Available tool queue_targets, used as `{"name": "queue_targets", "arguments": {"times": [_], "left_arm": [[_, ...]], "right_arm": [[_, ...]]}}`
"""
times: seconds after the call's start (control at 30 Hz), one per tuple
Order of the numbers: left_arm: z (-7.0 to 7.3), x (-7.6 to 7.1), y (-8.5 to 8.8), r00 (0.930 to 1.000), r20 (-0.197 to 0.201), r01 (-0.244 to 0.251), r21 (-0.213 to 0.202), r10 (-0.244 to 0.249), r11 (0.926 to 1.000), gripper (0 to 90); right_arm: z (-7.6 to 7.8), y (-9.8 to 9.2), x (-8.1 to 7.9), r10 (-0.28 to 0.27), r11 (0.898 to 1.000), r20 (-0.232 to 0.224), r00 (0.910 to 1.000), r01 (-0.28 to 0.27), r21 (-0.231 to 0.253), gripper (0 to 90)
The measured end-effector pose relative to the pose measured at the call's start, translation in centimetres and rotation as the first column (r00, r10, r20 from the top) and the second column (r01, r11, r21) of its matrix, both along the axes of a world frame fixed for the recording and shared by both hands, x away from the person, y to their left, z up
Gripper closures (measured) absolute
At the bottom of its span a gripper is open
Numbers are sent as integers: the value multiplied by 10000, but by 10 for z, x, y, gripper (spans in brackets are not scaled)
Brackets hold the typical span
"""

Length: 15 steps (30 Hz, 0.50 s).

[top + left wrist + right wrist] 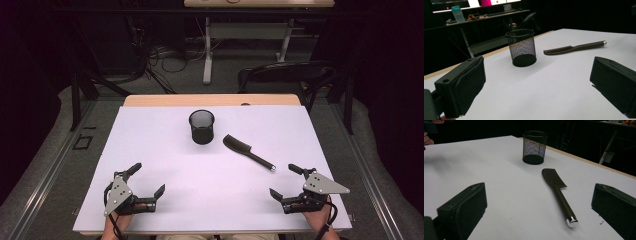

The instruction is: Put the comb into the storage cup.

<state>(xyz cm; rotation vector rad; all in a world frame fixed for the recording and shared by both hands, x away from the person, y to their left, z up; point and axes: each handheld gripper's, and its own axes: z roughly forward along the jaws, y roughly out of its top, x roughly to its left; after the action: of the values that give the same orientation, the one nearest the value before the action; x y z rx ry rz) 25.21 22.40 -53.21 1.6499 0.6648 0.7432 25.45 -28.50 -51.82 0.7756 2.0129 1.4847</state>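
Observation:
A black mesh cup (201,127) stands upright near the middle of the white table (150,145). To its right lies a dark comb (247,152) with a silver-tipped handle pointing toward the near right. My left gripper (148,179) rests at the near left, jaws wide open and empty. At the near right my right gripper (285,181) is also open with nothing between its jaws. The left gripper view shows the cup (521,47) and comb (574,47) ahead. In the right gripper view the comb (556,190) lies just ahead between the jaws, the cup (534,147) farther off.
A wooden strip (210,100) edges the table's far side. Beyond it stand a dark chair (285,75) and a desk frame (245,35) over tangled cables on the floor. A desk with a bottle (457,13) stands in the background of the left gripper view.

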Motion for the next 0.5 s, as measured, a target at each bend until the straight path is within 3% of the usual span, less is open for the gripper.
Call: {"name": "queue_targets", "arguments": {"times": [0.5], "left_arm": [[0, 0, -1, 10000, -24, 44, 60, -44, 10000, 0]], "right_arm": [[5, 4, 9, -98, 9994, -263, 9996, 89, -325, 0]]}}
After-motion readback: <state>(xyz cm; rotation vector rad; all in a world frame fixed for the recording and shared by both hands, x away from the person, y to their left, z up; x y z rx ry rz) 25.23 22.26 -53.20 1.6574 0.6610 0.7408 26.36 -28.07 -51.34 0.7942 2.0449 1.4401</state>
